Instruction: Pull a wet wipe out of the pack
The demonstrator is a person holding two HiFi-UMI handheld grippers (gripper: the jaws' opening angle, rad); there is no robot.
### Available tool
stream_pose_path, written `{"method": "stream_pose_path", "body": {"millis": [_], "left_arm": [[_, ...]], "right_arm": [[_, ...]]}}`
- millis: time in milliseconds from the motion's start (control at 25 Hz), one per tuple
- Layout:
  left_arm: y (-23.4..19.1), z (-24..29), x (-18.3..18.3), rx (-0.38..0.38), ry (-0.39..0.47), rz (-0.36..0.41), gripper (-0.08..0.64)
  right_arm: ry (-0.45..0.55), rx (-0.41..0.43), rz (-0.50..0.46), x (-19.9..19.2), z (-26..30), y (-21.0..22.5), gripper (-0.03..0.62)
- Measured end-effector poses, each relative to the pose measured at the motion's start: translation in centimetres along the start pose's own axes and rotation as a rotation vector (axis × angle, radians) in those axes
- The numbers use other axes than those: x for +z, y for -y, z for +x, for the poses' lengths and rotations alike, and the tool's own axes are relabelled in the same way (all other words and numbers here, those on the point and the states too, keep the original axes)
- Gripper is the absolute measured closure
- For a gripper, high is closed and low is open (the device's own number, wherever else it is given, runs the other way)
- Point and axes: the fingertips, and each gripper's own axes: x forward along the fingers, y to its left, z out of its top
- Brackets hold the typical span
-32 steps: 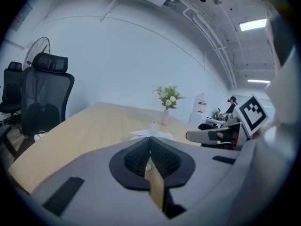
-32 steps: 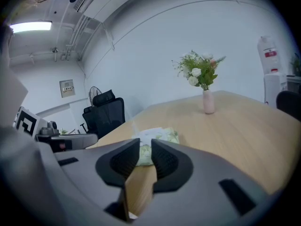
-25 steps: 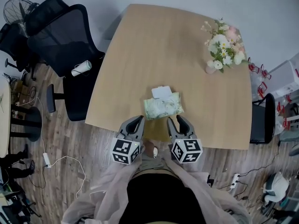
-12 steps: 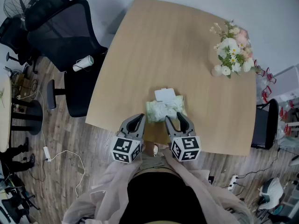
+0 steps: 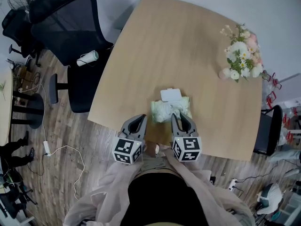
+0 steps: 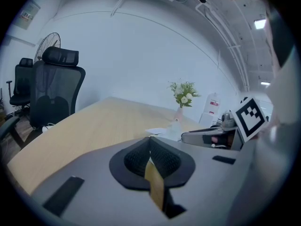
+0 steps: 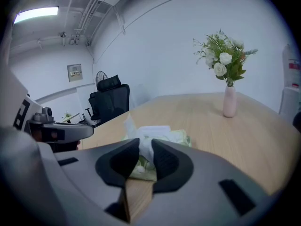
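Observation:
A pale green wet wipe pack point(image 5: 163, 111) lies near the table's front edge, its white lid point(image 5: 170, 95) flipped open at the far side. My right gripper point(image 5: 177, 116) reaches over the pack's near right part. In the right gripper view its jaws have just been closing, and a white wipe point(image 7: 147, 150) sticking up from the pack point(image 7: 181, 138) fills the narrow gap between the pads of the right gripper point(image 7: 145, 142). My left gripper point(image 5: 137, 122) hangs at the table's edge, left of the pack, with its jaws shut on nothing point(image 6: 150, 144).
The light wooden table point(image 5: 178, 46) carries a vase of flowers point(image 5: 241, 55) at the far right. A black office chair point(image 5: 70, 36) with a white roll point(image 5: 87, 58) on its seat stands at the left. Cables lie on the wood floor point(image 5: 61, 161).
My right gripper has moved forward over the pack's near edge and its jaws have narrowed round the wipe. The left gripper has edged forward beside the pack.

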Motion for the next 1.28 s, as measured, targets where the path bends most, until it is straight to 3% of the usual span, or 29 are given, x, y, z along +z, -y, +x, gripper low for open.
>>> {"method": "stream_pose_path", "body": {"millis": [80, 160, 1280], "left_arm": [[-0.1, 0.0, -0.1, 0.003, 0.0, -0.009, 0.549], [-0.2, -0.1, -0.1, 0.004, 0.0, -0.015, 0.549], [1.5, -1.2, 0.2, -0.031, 0.021, 0.026, 0.549]], "right_arm": [[-0.003, -0.01, -0.01, -0.1, 0.1, 0.0, 0.553], [-0.007, -0.006, -0.015, -0.2, 0.1, -0.2, 0.563], [0.017, -0.011, -0.008, -0.7, -2.3, -0.7, 0.574]]}}
